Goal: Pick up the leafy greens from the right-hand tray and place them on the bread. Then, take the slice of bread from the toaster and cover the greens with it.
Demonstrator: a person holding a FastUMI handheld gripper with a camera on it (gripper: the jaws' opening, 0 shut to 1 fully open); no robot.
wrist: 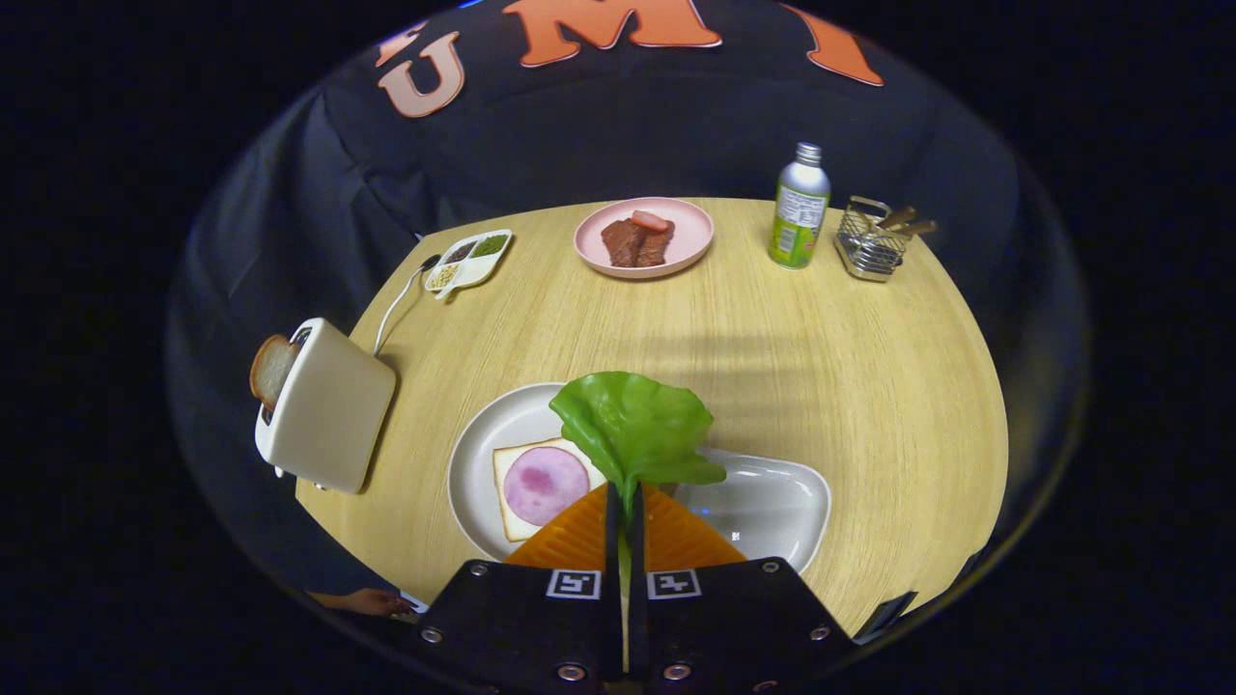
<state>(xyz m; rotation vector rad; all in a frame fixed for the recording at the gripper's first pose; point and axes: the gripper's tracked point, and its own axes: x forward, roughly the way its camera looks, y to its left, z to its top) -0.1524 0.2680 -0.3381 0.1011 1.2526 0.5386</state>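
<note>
Clamped on the stem of a bright green lettuce leaf (637, 425), the gripper (625, 502) holds it above the round white plate (478, 454); ham-topped bread slice (539, 486) at ten o'clock.

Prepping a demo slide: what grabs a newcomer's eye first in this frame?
The green lettuce leaf, pinched by its stem in the shut hand-held gripper, held above the white plate and tray. Just left of the fingers, on that plate, lies bread topped with a pink ham slice. Further left, a toaster has a slice sticking out.
</note>
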